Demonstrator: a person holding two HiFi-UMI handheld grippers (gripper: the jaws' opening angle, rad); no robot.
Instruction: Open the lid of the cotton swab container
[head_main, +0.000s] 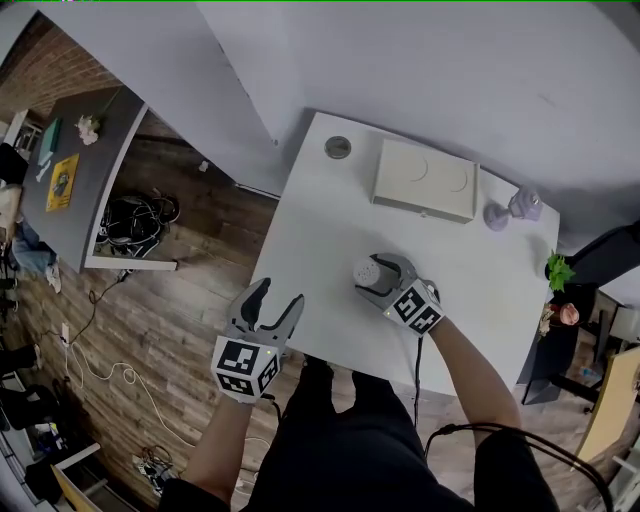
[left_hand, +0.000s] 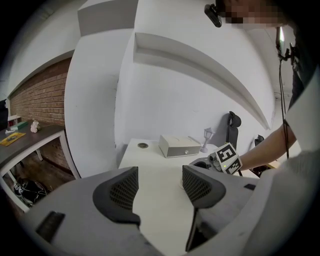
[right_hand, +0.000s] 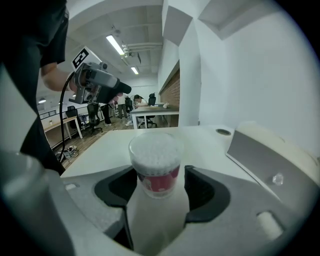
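- The cotton swab container is seen upright on the white table — flanked by the right gripper, whose jaws are spread apart.
- The left gripper is held open — nothing is clasped.

Our two tools are the same make. The left gripper and the right gripper have pale grey plastic shells with rounded, curving arms. The inner faces carry black pads moulded in a fine grid. Behind the jaws each bears a white cube printed with black square markers on its faces. A thin black cable trails from the right one. We wear a black top with short sleeves, and a small black camera on the head.
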